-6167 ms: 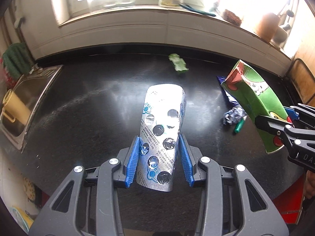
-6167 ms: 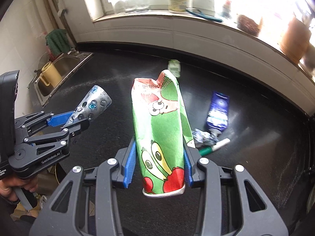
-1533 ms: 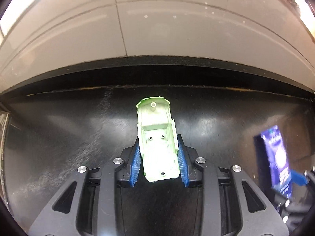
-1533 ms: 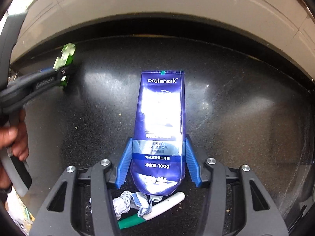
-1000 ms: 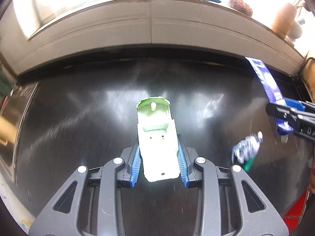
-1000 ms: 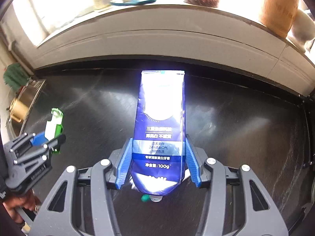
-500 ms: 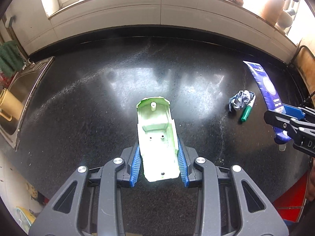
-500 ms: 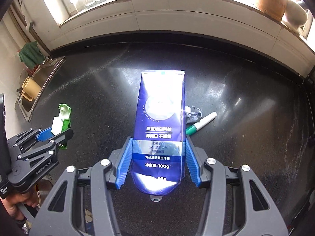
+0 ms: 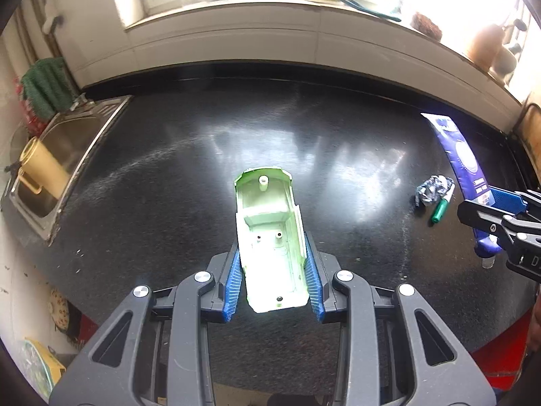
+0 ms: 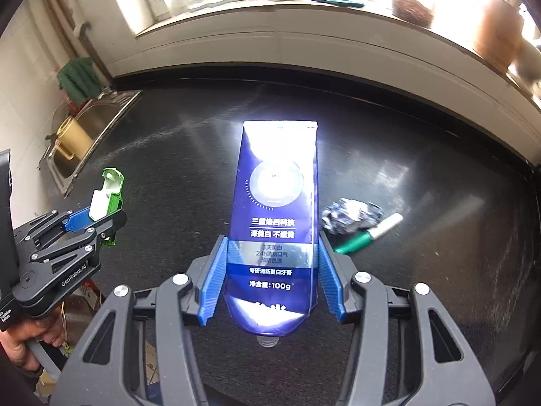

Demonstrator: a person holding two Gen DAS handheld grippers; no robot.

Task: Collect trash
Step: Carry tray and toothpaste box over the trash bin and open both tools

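Note:
My left gripper (image 9: 272, 267) is shut on a pale green plastic shell (image 9: 268, 233), held above the black countertop (image 9: 169, 176). It shows in the right wrist view (image 10: 108, 193) at the left. My right gripper (image 10: 272, 270) is shut on a blue toothpaste tube (image 10: 275, 209), cap end toward me. The tube shows in the left wrist view (image 9: 463, 165) at the right. A crumpled foil wrapper (image 10: 348, 218) and a green-and-white marker (image 10: 368, 233) lie on the counter to the right of the tube.
A steel sink (image 9: 64, 155) with a yellow mug (image 9: 44, 169) sits at the counter's left end. A green cloth (image 9: 44, 84) hangs behind it. The windowsill (image 9: 304, 10) holds a jar, a brush and pots. Something red (image 9: 497, 362) is below the counter's front right edge.
Both grippers have pulled back from the wall and risen, each still holding its item. The wrapper and marker stay on the counter.

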